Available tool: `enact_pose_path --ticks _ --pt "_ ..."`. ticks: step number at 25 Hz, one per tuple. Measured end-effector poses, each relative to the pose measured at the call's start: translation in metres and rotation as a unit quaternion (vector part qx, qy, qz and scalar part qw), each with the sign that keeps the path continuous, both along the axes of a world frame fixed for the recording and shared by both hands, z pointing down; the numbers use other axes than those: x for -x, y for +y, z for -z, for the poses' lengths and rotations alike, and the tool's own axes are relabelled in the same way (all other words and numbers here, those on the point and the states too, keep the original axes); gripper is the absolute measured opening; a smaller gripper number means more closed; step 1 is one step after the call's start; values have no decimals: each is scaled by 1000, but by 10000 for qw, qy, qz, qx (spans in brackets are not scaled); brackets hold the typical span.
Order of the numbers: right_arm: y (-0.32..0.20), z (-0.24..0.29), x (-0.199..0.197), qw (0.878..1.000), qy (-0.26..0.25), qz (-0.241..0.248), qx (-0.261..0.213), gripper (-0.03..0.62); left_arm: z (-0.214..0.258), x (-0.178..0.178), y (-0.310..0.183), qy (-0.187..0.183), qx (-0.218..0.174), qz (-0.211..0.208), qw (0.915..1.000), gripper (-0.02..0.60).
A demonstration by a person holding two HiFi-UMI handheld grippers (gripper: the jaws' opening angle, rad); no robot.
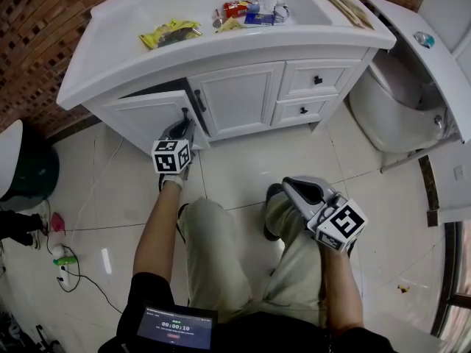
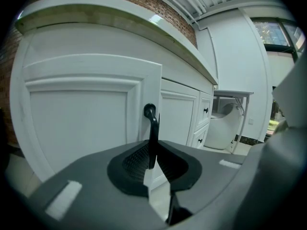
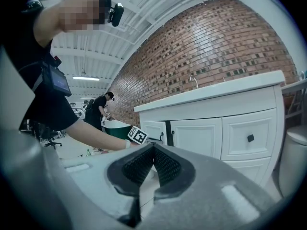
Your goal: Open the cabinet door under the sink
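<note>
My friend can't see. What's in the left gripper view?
The grey left gripper is shut on the thin black metal handle of a white panelled cabinet door, which stands ajar. Beyond it are white drawers and a white toilet.

Cabinet interior [image 1: 158, 89]: a dark slot behind the door [image 1: 147, 120]; you cannot tell what lies inside.
Handle [image 2: 153, 131]: its lower end is hidden between the pads of your left tool [image 2: 152, 150]; in the head view that tool covers most of it.
Bench [image 1: 103, 61]: its back edge is cut off at the top of the head view.
Packets [image 1: 171, 33]: lying in the basin; print too small for you to read.
Toilet [image 1: 397, 105]: its far side runs off the right edge of the head view.
Floor bits [image 1: 65, 259]: pink and green, beside a cable; too small to name.
Distant person [image 3: 100, 110]: too small to tell what the hands hold.
</note>
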State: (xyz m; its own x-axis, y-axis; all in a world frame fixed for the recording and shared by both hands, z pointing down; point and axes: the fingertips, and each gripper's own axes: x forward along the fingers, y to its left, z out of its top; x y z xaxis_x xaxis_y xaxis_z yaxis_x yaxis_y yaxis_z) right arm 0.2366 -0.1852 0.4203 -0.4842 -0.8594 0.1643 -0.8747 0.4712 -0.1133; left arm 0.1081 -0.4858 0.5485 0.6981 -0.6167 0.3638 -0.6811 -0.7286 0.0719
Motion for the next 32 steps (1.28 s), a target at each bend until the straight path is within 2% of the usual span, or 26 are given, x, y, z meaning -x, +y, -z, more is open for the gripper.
enact_pose_path --ticks 10,25,32 --pt "-7 -9 3 9997 79 -32 222 -8 -1 12 18 -10 -31 18 10000 58" --pt "-29 -24 63 9979 425 358 344 -8 -2 34 51 12 -111 -198 9997 58" --pt "-37 -27 79 9974 407 463 384 -8 -4 48 66 -9 -130 -287 9995 58"
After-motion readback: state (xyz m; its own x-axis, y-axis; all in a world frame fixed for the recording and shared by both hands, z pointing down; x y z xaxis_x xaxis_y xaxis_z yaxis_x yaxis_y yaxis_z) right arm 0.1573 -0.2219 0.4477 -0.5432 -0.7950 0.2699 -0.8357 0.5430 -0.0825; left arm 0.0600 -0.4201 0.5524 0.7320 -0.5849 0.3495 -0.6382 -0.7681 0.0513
